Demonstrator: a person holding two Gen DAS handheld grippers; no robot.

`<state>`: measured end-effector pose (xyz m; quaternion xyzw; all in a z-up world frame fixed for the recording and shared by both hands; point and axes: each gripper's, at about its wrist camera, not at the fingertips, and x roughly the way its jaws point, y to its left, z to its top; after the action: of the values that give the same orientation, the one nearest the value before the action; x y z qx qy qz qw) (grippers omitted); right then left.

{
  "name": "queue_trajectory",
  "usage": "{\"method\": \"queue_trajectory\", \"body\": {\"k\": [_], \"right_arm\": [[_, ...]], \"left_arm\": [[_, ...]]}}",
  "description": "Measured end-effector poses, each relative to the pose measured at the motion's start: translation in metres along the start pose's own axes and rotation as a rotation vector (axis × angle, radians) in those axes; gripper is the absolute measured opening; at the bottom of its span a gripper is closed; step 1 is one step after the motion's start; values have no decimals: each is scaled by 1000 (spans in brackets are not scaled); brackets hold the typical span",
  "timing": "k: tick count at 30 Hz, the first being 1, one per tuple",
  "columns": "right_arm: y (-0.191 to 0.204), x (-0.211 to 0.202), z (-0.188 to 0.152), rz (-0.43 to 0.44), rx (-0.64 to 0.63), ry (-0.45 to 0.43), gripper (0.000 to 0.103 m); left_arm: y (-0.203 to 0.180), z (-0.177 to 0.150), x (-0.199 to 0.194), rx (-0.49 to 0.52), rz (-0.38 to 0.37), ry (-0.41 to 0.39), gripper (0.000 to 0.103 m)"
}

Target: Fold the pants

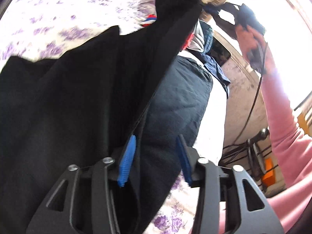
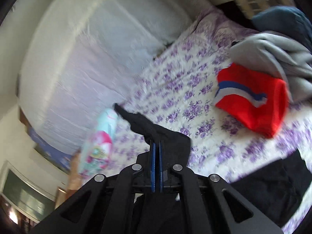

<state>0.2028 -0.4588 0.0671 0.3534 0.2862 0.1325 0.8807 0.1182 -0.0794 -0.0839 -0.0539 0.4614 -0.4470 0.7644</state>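
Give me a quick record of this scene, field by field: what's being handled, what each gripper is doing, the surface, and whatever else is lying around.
item: black pants, lifted and stretched between the two grippers
left gripper: open, pants fabric lying between its fingers
right gripper: shut on the pants' edge
surface: bedspread with purple flowers
other clothes: red garment, grey garment
also: spray can, blurred

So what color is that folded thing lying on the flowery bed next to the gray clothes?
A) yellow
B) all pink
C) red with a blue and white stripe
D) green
C: the right wrist view shows a red garment with a blue and white stripe lying on the purple-flowered bedspread, its far edge tucked against the gray clothes.
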Motion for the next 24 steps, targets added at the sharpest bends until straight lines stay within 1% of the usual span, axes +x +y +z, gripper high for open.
{"method": "queue_trajectory", "body": {"k": [2,3,4,5,7,8,9,10,11,12,13,16,18,19,20,21,24], "right_arm": [[-43,-37,-22,45,100,-56,3],[-76,-50,-38,45,175,-66,3],[-102,-57,-50,26,226,-61,4],[-137,-62,-67,-33,281,-37,7],[-183,-69,-90,-130,362,-10,7],[-196,-73,-97,-111,383,-8,4],[-203,-79,-102,-46,387,-20,5],[-203,-84,-102,-7,377,-34,14],[-201,-89,-101,11,357,-51,35],[-195,-93,-97,26,322,-70,44],[-189,-94,-93,37,291,-84,47],[-171,-88,-72,21,174,-74,47],[-162,-69,-57,-52,142,-48,47],[-162,-61,-50,-70,138,-31,46],[-163,-52,-46,-75,137,-12,43],[-164,-37,-40,-104,146,17,42],[-169,-10,-36,-173,155,79,30]], "left_arm": [[-10,-2,2,49,17,3,55],[-14,-3,4,62,23,5,56],[-16,-3,5,73,26,7,57],[-16,-3,5,76,23,8,58],[-16,-2,8,70,13,9,60],[-15,-1,8,63,7,9,60],[-13,-1,7,54,1,8,61],[-12,0,7,47,-4,7,61],[-11,0,6,42,-10,4,62],[-11,0,6,41,-13,3,63],[-12,1,6,41,-13,1,65],[-15,-4,9,68,13,1,67],[-19,-5,11,93,35,-2,68],[-22,-6,12,104,45,-4,69],[-23,-6,12,114,55,-5,70],[-25,-7,13,123,63,-6,70],[-29,-8,14,152,91,-10,70]]}}
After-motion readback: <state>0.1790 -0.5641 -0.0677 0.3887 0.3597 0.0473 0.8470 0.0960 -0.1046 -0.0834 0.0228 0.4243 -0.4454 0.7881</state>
